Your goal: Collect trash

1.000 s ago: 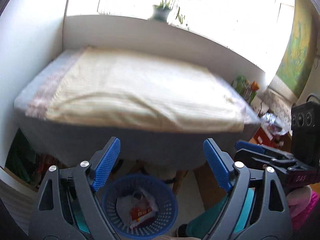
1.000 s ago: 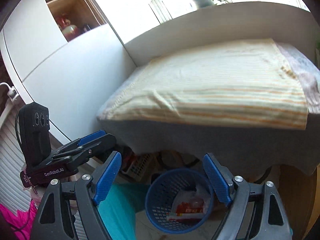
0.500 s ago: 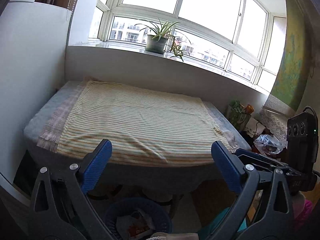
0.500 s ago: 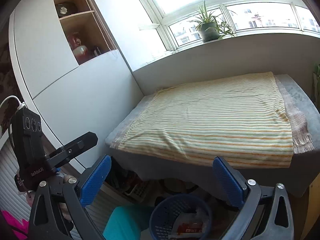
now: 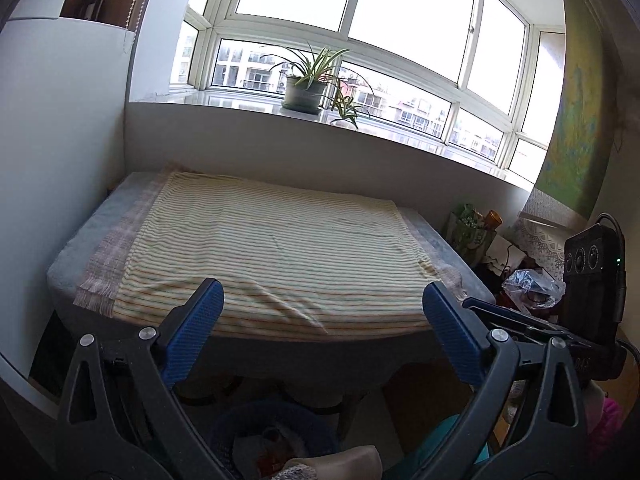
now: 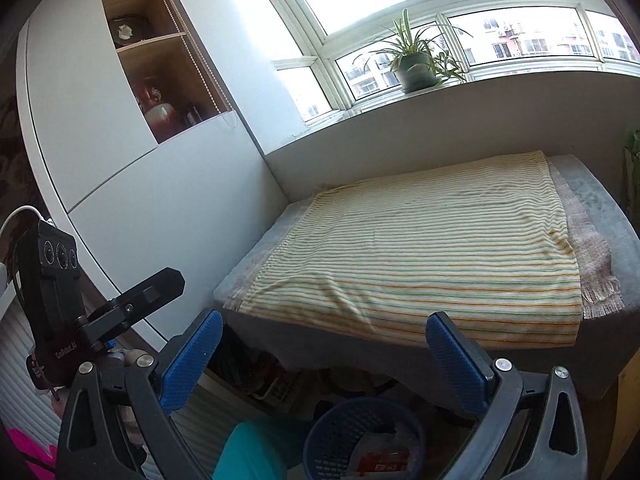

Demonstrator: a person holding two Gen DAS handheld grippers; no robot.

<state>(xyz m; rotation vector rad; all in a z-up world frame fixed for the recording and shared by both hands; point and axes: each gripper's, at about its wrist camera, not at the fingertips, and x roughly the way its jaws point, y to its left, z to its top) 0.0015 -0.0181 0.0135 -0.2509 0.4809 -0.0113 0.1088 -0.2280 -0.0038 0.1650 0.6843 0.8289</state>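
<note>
- The bed (image 5: 276, 248), under a striped sheet (image 6: 432, 256), is the landmark; everything else is placed from it.
- Left of the bed stands a white cupboard (image 6: 132, 184), with open shelves (image 6: 160, 68) above that hold dark ornaments.
- The left gripper (image 5: 322, 320) hangs in front of the bed's near edge, pointing over the sheet. Its jaws have just been opening and now stand wide apart, with nothing between the 2 blue pads (image 5: 196, 332).
- Below the bed's near edge, on the floor, sits the blue basket (image 6: 360, 436). White and red trash (image 6: 376, 460) lies inside it; in the left wrist view the basket shows only dimly at the bottom edge.
- Beside the basket, on its left in the right wrist view, is a teal shape (image 6: 256, 452); I cannot tell what it is.
- Behind the bed, on the window sill, stands a potted plant (image 5: 308, 80).
- The right gripper (image 6: 324, 356) also hangs in front of the bed's near edge, above the basket. Its jaws have just been opening too and now stand wide, holding nothing.
- Right of the bed, low by the wall, is a clutter of bags, among them a clear plastic bag (image 5: 532, 284).
</note>
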